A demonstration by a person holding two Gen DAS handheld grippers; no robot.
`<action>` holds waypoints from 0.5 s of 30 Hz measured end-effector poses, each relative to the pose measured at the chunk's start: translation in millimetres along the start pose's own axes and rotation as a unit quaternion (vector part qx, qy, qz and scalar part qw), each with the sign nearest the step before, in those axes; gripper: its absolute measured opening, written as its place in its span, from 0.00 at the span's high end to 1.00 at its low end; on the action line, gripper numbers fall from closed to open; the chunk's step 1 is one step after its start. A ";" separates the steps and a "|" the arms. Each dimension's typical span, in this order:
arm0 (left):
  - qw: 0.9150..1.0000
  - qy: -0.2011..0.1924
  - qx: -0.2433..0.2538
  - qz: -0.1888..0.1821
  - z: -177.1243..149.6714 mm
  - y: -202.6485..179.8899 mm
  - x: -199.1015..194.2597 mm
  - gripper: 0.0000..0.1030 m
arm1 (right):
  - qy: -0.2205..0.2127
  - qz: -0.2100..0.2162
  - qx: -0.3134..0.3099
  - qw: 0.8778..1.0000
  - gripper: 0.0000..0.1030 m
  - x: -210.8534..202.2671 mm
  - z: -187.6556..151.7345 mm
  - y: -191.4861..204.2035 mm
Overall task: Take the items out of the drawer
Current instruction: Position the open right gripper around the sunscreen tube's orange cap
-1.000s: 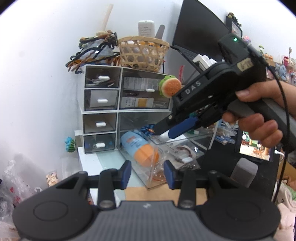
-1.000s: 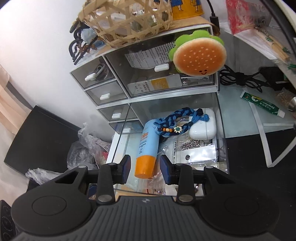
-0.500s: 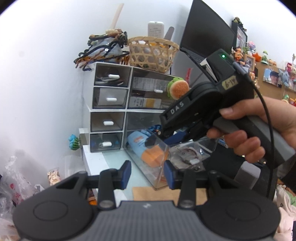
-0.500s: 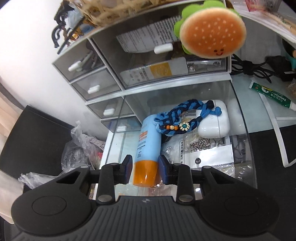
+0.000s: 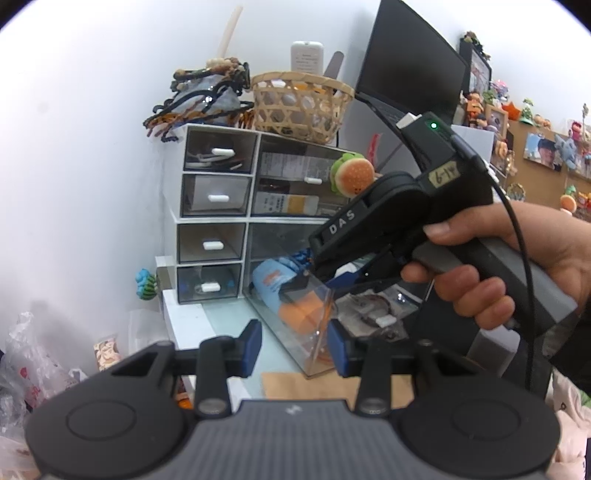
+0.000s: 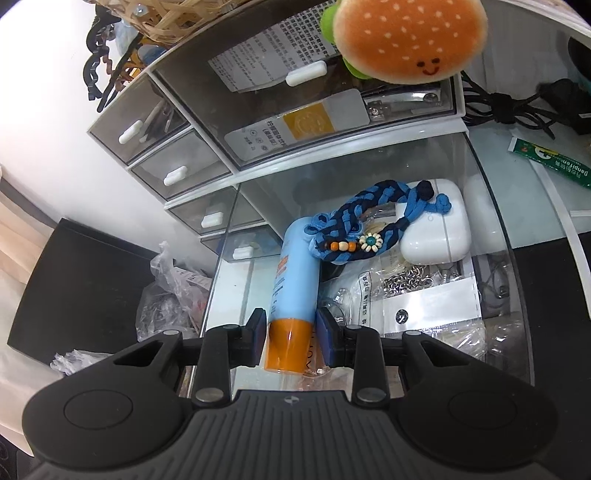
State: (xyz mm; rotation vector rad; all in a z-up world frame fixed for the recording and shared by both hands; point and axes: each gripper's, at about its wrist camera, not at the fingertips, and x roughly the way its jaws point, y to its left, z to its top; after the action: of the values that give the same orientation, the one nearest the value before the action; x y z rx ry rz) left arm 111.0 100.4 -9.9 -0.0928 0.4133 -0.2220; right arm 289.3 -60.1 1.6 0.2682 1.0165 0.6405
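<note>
The clear drawer point(image 6: 517, 280) is pulled out of the white organizer point(image 6: 236, 177). In it lie a light-blue tube with an orange cap point(image 6: 295, 280), a blue braided cord with beads point(image 6: 369, 225), a white earbud case point(image 6: 439, 236) and packets of chain. My right gripper point(image 6: 290, 332) is open, its blue pads on either side of the tube's orange cap. In the left wrist view the right gripper point(image 5: 295, 284) reaches down into the drawer point(image 5: 295, 343) over the tube point(image 5: 291, 299). My left gripper point(image 5: 293, 345) is open and empty in front of the drawer's corner.
A burger plush point(image 6: 406, 33) hangs on an upper drawer front. A wicker basket point(image 5: 299, 103) and hair clips point(image 5: 199, 99) sit on top of the organizer. A laptop point(image 5: 406, 74) stands behind. A green tube point(image 6: 550, 158) and black cables point(image 6: 517, 107) lie to the right.
My right gripper has dropped into the drawer and come close around the tube's orange cap. The left gripper has backed away slightly and stays open.
</note>
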 end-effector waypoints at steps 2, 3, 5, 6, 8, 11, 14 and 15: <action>1.000 0.000 0.000 0.000 -0.2 -0.3 0.5 0.59 | 0.001 0.004 0.003 1.000 0.71 1.6 -0.2 -1.8; 1.000 0.001 0.001 0.000 -0.3 -0.5 0.7 0.59 | 0.001 0.005 0.005 1.000 0.71 2.4 -0.3 -2.7; 1.000 0.001 0.001 -0.001 -0.5 -0.7 1.2 0.59 | 0.002 0.009 0.008 1.000 0.72 4.0 -0.5 -4.5; 1.000 0.002 0.001 -0.001 -0.8 -0.5 1.7 0.59 | 0.003 0.011 0.010 1.000 0.72 4.8 -0.6 -5.4; 1.000 0.003 0.000 -0.001 -1.4 0.0 2.3 0.59 | 0.001 0.009 0.008 1.000 0.72 4.8 -0.6 -4.8; 1.000 0.005 0.000 -0.002 -2.3 0.0 3.6 0.59 | -0.003 -0.001 -0.005 1.000 0.73 2.8 0.2 -0.2; 1.000 0.005 0.001 -0.003 -2.5 -0.8 4.1 0.59 | -0.004 -0.009 -0.015 1.000 0.73 0.8 1.4 3.0; 1.000 0.005 0.001 -0.004 -2.6 -1.0 4.1 0.59 | -0.004 -0.012 -0.018 1.000 0.73 0.1 1.8 3.9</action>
State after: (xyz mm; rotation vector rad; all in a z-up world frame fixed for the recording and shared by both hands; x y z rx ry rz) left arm 113.4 98.4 -13.6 -0.0914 0.4234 -0.2305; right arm 289.4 -56.9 4.4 0.2269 0.9991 0.6358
